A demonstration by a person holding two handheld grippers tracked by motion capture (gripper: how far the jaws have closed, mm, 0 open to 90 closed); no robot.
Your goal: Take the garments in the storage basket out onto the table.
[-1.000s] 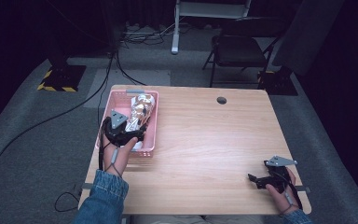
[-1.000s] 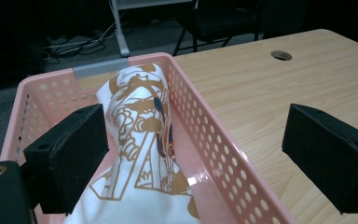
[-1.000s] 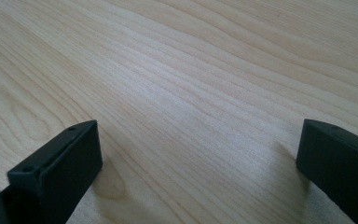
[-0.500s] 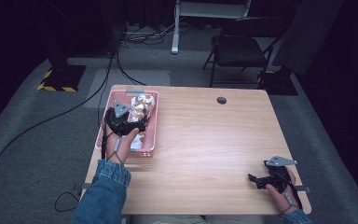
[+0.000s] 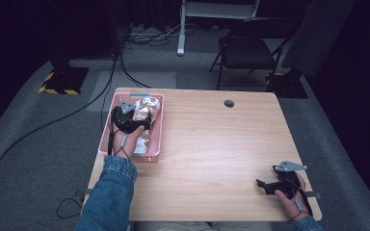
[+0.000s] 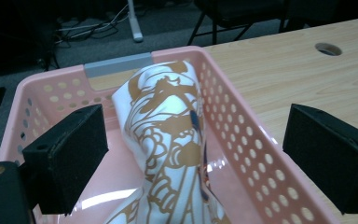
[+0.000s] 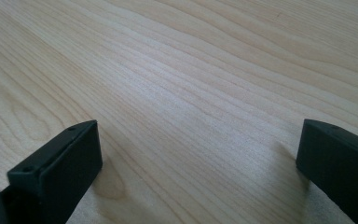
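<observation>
Pink perforated plastic basket (image 5: 107, 126) sits at the left edge of the light wooden table (image 5: 212, 139) in the high view; the left gripper (image 5: 126, 117) hangs over it, the right gripper (image 5: 270, 185) rests well apart, near the table's front right corner.

In the left gripper view the jaws stand wide, holding nothing; the white cloth bundle with brown print (image 6: 168, 140) lies inside the basket between them, long axis running away from the jaws.

In the right gripper view the jaws are wide apart over bare wood.
</observation>
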